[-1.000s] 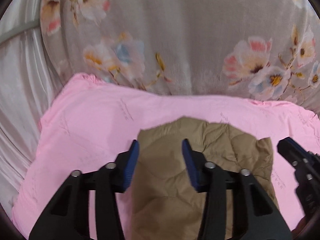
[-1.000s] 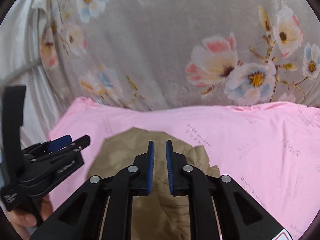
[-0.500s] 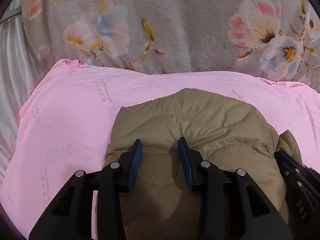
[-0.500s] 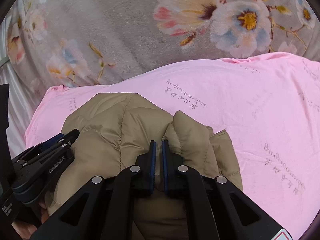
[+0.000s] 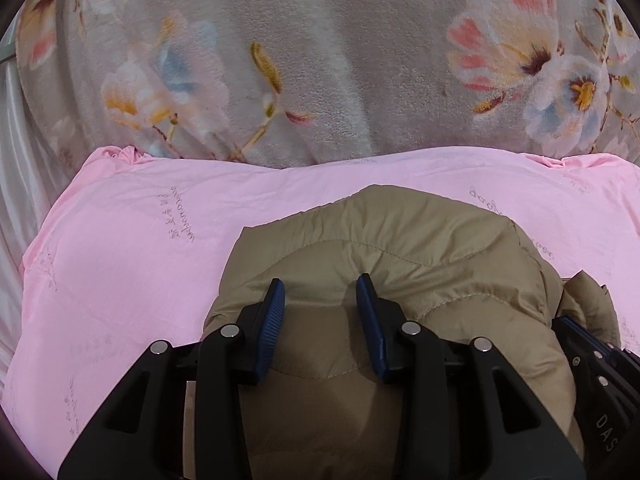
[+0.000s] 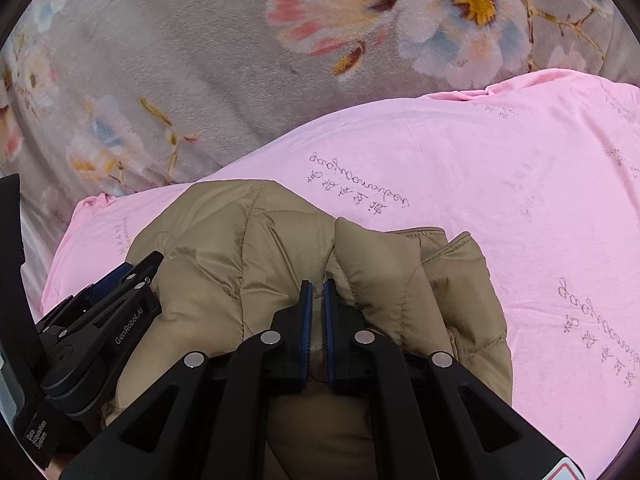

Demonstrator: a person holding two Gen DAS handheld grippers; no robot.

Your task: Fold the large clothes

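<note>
Tan quilted jacket [image 5: 400,264] bunched on pink sheet [image 5: 120,248]. Right gripper [image 6: 316,300] clamped on a fold; left gripper [image 5: 320,300] part-open, fabric between, grip unclear. Lower both evenly, keep edges aligned.

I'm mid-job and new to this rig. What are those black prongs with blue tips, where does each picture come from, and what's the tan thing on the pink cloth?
There is no robot arm: a person holds a two-finger clamp in each hand, each with a fisheye camera looking forward along its fingers. One picture is from the left gripper, the other from the right gripper; each also catches the other clamp at its edge. The tan thing is a quilted puffy jacket, bunched up on a pink sheet that lies over a grey floral blanket. The right gripper is shut on a pinch of jacket fabric. The left gripper's jaws stand partly apart with padded fabric bulging between them; whether its pads press on it is unclear.
</note>
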